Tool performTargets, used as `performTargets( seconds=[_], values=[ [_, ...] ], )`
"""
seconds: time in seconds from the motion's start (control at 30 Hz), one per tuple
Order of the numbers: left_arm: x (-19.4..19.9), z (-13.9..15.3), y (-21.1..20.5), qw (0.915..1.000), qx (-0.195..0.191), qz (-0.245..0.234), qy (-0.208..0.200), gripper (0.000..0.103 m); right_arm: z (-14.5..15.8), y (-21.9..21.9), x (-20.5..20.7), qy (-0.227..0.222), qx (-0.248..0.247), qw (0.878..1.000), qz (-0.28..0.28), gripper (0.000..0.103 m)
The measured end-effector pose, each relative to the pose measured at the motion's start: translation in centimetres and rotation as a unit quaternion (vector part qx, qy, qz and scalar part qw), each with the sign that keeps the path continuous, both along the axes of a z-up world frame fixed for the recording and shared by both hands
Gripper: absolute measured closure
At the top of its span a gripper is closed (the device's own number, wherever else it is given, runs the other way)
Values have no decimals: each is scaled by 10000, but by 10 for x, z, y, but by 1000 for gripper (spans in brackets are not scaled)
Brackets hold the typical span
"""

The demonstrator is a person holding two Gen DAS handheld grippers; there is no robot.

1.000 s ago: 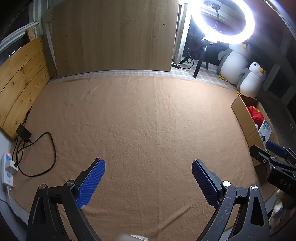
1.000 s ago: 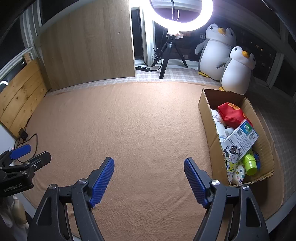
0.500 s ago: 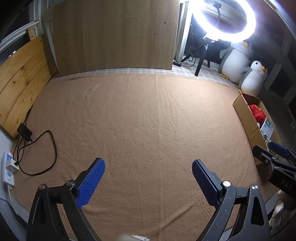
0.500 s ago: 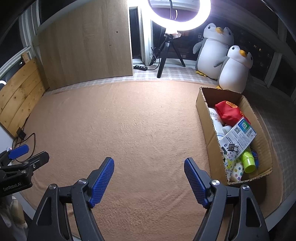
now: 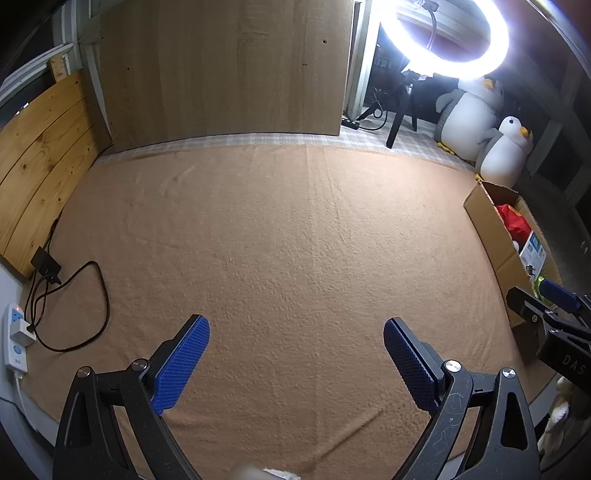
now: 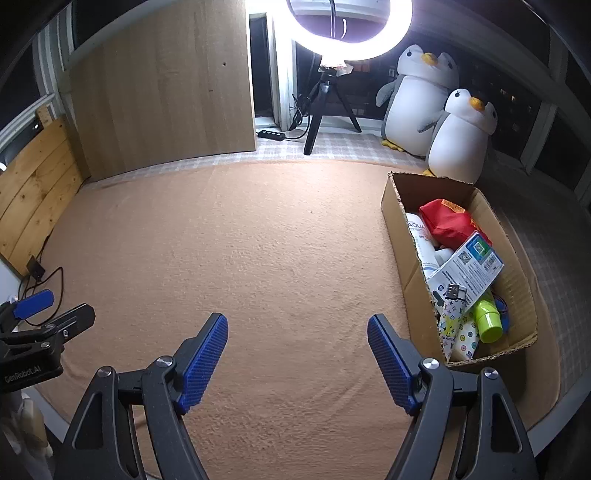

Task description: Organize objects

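Left gripper [image 5: 296, 345]: lower centre of the left wrist view, jaws spread wide, nothing between the blue pads, only bare blanket below. Poised empty, apparently because no loose item lies within reach.

Right gripper [image 6: 297, 341]: lower centre of the right wrist view, jaws likewise spread and empty, angled down at the blanket just left of the box.

Cardboard box [image 6: 400, 236]: right of the right wrist view, open-topped, set on the blanket's right edge. It holds the task's things, gathered in one place as sorting would require: a red pouch [image 6: 448, 221] at the far end, a white and blue carton [image 6: 467, 267] lying slantwise across the middle, a lime-green bottle [image 6: 487, 319] and a patterned packet [image 6: 456, 328] at the near end.

Orange blanket [image 6: 277, 240]: the work surface, filling the middle of both views; no loose item shows on it, so the tidying looks complete or nearly so.

Ring light [image 6: 349, 29]: top centre, on a tripod, lighting the surface.

Two plush penguins [image 6: 439, 114]: upper right, behind the box, off the blanket.

Power strip [image 5: 14, 338] with black cable: lower left edge of the left wrist view.
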State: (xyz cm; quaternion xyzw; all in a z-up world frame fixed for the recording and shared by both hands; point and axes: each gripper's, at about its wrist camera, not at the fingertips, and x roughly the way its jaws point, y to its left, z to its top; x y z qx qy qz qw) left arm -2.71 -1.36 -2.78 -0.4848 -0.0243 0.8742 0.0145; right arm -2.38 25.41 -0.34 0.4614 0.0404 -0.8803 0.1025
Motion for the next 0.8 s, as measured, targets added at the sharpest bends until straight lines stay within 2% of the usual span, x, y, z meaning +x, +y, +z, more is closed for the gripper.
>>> performTargets(
  seconds=[0.8],
  values=[
    [-7,-4,-3,10000,-43,-19,-25,4,-4,1,-5,-33,4,10000,-13,28]
  ],
)
